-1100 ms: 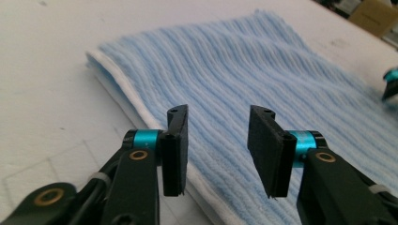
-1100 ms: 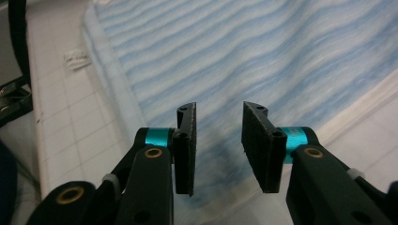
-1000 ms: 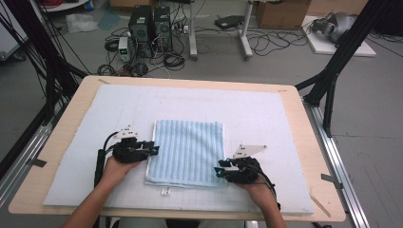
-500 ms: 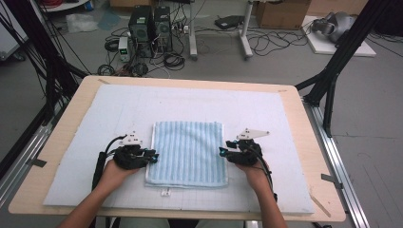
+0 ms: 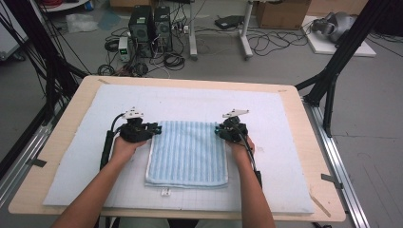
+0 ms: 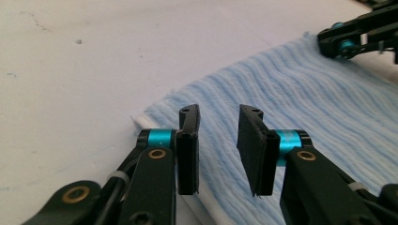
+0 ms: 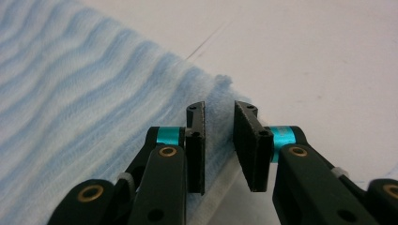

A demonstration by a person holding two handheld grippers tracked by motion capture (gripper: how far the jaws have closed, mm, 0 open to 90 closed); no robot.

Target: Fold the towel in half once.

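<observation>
**Both grippers at the towel's far corners**

A wooden worktop (image 5: 62, 142) carried a white mat (image 5: 285, 142), and on the middle of the mat lay a folded blue striped towel (image 5: 187, 152), flat. The left gripper (image 5: 154, 129) sat at the towel's far left corner, the right gripper (image 5: 219, 129) at its far right corner. Both pairs of jaws had just been closing, yet stood spread over the towel's edge, with the pads clear of the cloth.

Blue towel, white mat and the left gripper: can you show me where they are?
Blue towel (image 5: 187, 154), high view, middle of its striped top.
White mat (image 5: 285, 142), high view, bare part right of the towel.
Left gripper (image 6: 218, 150), left gripper view, midway between its fingertips.
</observation>
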